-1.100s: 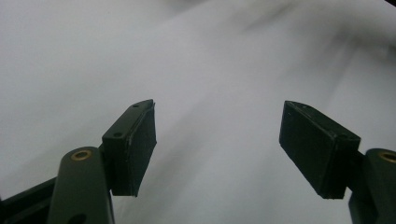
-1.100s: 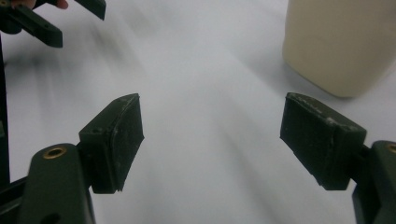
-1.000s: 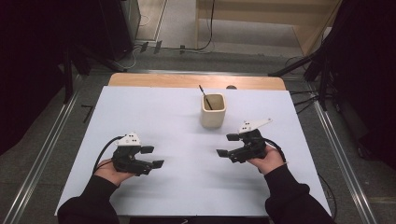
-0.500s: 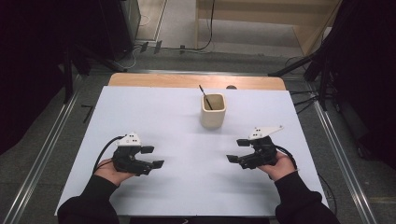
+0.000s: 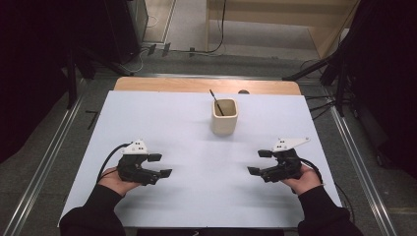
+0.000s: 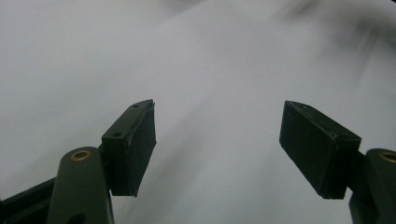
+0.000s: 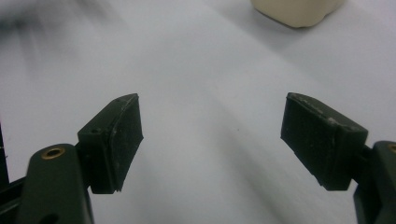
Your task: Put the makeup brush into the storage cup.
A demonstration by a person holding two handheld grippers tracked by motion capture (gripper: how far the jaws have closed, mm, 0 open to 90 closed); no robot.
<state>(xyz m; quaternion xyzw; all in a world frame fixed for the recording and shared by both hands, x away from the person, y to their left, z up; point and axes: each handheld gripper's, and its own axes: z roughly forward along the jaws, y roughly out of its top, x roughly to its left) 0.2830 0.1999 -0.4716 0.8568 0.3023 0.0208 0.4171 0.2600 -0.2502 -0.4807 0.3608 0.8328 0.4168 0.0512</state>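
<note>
Since the earlier frame the right gripper [image 5: 259, 162] has drawn back from the cup [image 5: 224, 117] toward the table's [image 5: 162, 118] near right. High view: both grippers rest wide apart, likely parked. Left gripper [image 6: 217, 140] view: jaws open, empty. Right gripper view: jaws open, cup ahead.

White rectangular table sheet [image 5: 162, 123] fills frame centre; bare wooden strip [image 5: 162, 84] along its top edge; grey floor [image 5: 44, 142] left.
</note>
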